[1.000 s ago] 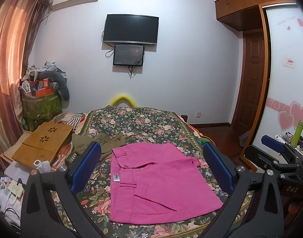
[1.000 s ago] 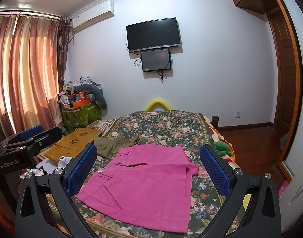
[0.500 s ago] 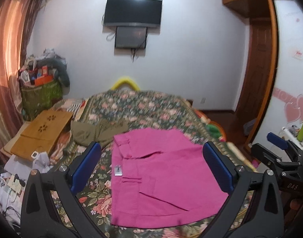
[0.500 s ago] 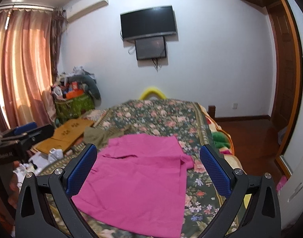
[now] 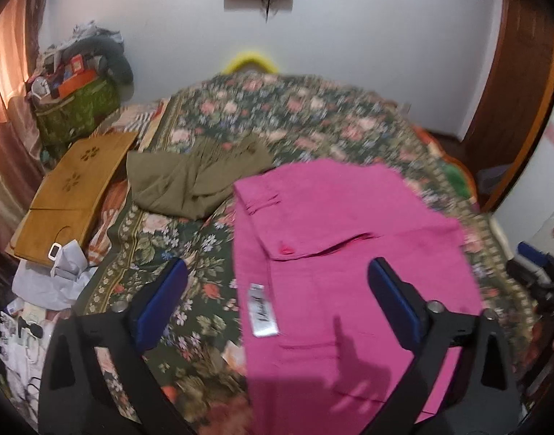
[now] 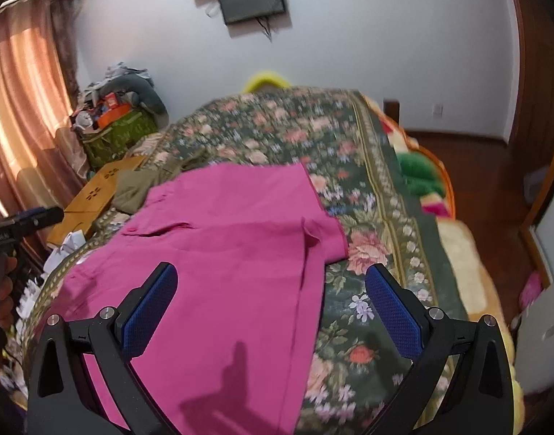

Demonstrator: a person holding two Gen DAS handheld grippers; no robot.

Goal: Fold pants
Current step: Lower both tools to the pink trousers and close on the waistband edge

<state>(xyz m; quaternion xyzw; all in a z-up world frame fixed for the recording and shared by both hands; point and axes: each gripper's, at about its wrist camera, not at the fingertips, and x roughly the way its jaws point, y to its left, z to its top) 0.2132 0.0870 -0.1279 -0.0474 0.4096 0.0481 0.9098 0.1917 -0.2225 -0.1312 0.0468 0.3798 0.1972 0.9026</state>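
Pink pants (image 5: 349,224) lie flat on the floral bed cover (image 5: 295,108), folded over, with a white label (image 5: 264,310) near their left edge. My left gripper (image 5: 277,272) hovers over that left edge; its jaws are closing, still wide, and the pads press on nothing. In the right wrist view the pants (image 6: 222,217) spread across the bed cover (image 6: 349,145). My right gripper (image 6: 271,275) stands open above their right edge, holding nothing. The shadows of both grippers fall on the pink cloth.
A crumpled olive garment (image 5: 197,177) lies on the bed just beyond the pants' far left corner. A wooden lap table (image 5: 74,188), papers and a green bag sit to the left. The bed's right edge (image 6: 454,239) drops to the wooden floor.
Both grippers have dropped toward the bed and tilted down, so the pants now fill the lower part of each view. The left jaws stand slightly narrower than before.
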